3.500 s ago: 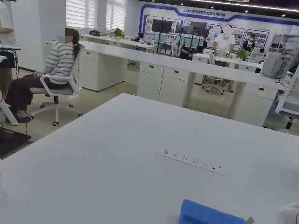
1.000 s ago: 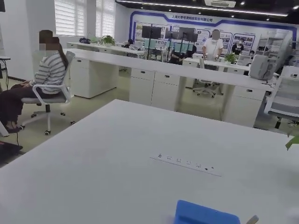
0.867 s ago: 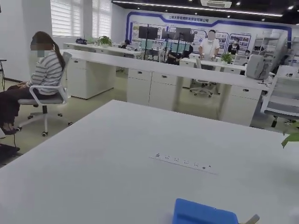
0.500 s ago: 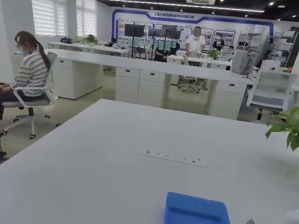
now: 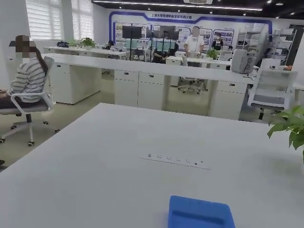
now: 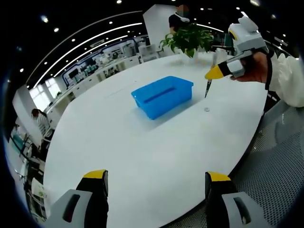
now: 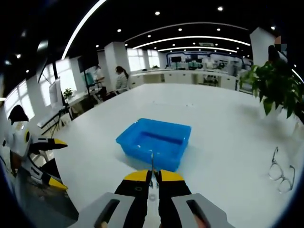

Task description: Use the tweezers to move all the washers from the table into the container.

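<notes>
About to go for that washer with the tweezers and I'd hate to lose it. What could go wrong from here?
The washer is tiny and pale on the white table, so the tweezers in the right gripper might flick it off the near edge. The head view looks over the blue container into the room, so aiming may be poor. The left gripper hangs open, away from the container, which could slide if bumped.

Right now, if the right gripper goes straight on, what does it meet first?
Probably the blue container's near wall, reached by the tweezers in the right gripper; depth is unclear.
</notes>
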